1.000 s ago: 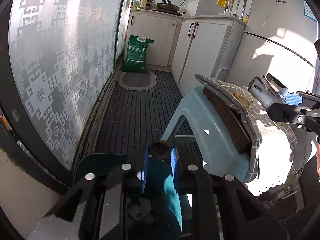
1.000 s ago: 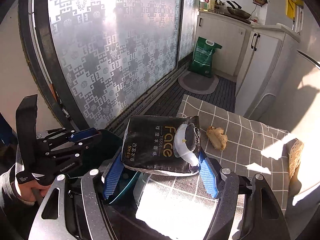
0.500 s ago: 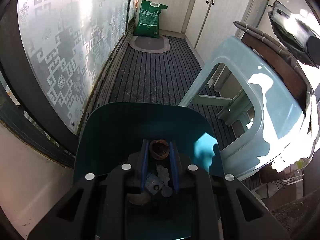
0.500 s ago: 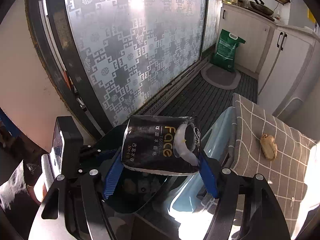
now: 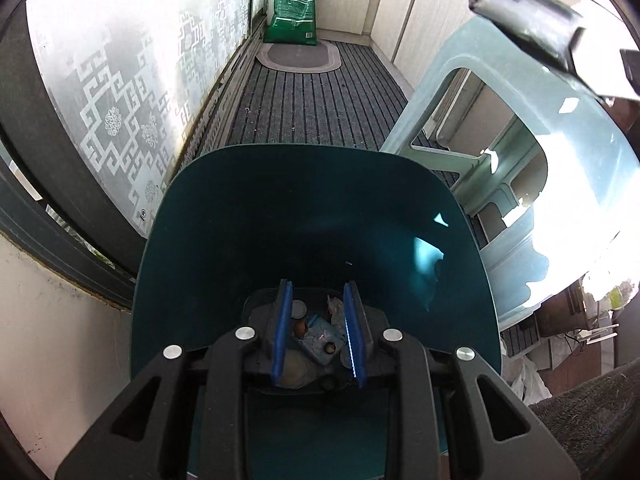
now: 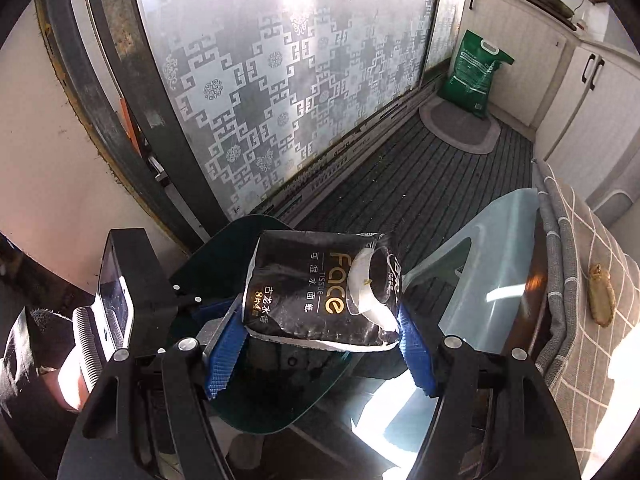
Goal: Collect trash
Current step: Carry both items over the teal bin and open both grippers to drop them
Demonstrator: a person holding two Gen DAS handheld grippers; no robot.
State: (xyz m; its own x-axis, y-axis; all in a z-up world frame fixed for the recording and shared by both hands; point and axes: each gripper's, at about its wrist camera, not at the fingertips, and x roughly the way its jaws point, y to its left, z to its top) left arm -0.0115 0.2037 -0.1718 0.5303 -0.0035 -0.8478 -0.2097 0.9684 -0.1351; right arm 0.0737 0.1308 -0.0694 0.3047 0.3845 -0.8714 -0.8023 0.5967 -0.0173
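Right, the black tissue pack (image 6: 320,292) sits dead centre of the right-wrist view, pinched between the blue pads (image 6: 224,352) of the right gripper (image 6: 316,344), one pad at each lower corner. Gold lettering on it reads "Face", with "TISSUE" beside it and Chinese characters too small to make out fully. It hangs above the dark teal bin (image 6: 264,400), whose rim shows beneath it.

Over in the left-wrist view, the left gripper (image 5: 316,332) has its jaws spread with nothing between them, pointing down into that bin (image 5: 312,216); small scraps of trash (image 5: 320,332) lie at the bottom.

Right of the bin stands a pale blue plastic stool (image 5: 540,128). At upper centre, a green sack (image 5: 296,8) leans by the cabinets, print unreadable.
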